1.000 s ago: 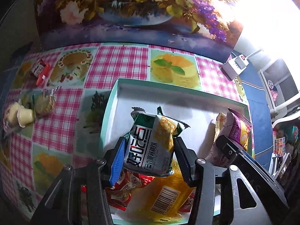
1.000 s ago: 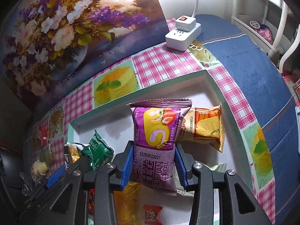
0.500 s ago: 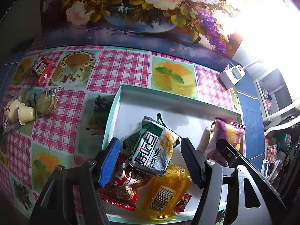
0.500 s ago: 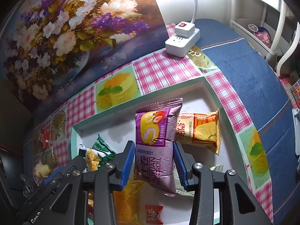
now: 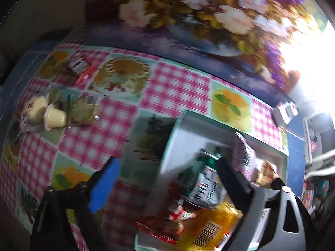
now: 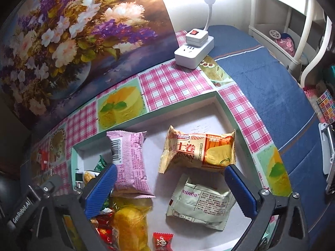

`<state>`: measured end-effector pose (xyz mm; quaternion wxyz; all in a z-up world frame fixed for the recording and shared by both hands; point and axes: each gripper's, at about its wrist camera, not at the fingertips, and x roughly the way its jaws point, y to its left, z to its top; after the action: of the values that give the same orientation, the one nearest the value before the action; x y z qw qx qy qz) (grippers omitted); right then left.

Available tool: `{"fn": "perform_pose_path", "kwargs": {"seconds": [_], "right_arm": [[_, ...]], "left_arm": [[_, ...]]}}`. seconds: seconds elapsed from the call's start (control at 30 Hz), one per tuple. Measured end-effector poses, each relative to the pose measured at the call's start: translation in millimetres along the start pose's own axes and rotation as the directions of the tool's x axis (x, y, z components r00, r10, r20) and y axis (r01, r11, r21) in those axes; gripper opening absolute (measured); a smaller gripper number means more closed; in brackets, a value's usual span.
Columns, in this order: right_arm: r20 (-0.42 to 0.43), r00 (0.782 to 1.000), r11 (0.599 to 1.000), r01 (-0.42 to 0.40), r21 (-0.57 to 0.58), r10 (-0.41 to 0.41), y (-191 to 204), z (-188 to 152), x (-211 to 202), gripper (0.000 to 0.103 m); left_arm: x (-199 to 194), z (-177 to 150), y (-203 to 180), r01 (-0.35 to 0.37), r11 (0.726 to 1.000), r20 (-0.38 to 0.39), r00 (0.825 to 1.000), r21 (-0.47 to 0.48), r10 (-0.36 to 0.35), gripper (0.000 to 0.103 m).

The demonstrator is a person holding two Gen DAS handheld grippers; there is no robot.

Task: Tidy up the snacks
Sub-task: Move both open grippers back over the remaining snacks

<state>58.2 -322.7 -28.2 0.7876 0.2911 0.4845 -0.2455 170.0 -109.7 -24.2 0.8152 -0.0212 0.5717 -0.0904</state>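
— What's changing since a second ago?
— Your right hand-held gripper is opening, releasing the pink snack pack; it's lying barcode-up in the tray, touching the left pad.
— And yours left?
— Your left hand-held gripper is opening too; the green-and-white pack is lying in the tray.

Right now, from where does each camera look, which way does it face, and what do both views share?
Left wrist: on the left gripper, looking steeply down at the tray's left wall and checked tablecloth; its opening jaws hold nothing.
Right wrist: on the right gripper, looking down into the tray; its opening jaws hold nothing, above the pink packet.
Shared: tray, flower painting, power strip.
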Motion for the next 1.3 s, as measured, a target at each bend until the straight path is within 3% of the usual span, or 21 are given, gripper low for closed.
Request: {"fn": "perform_pose_path", "kwargs": {"seconds": [0.3,0.53,0.77,0.9,1.03,1.3], "right_arm": [[0.001,1.0,1.0,0.001,-0.005,-0.001,2,0,2,0.103],[0.019,1.0,1.0,-0.01,0.0,0.01,4,2,-7,0.103],[0.124,0.987,0.995,-0.101,-0.023,0.103,29,7,-51,0.103],[0.139,0.977,0.986,-0.157,-0.046,0.162,48,5,-61,0.103],[0.095,0.98,0.982,-0.165,-0.09,0.173,75,-2,-48,0.103],[0.019,0.984,0.965,-0.168,-0.201,0.176,125,-23,-26,0.103]], "left_arm": [[12,3,29,-0.134,0.99,0.011,0.991,-0.048,0.134,0.098],[2,10,33,-0.153,0.987,0.045,0.987,-0.042,0.155,0.098],[-28,21,48,-0.21,0.977,0.132,0.968,-0.032,0.213,0.098],[-41,27,63,-0.265,0.963,0.166,0.949,-0.042,0.268,0.098],[-38,30,83,-0.327,0.944,0.155,0.931,-0.051,0.331,0.098],[-20,30,125,-0.353,0.93,0.079,0.929,-0.103,0.361,0.098]]}}
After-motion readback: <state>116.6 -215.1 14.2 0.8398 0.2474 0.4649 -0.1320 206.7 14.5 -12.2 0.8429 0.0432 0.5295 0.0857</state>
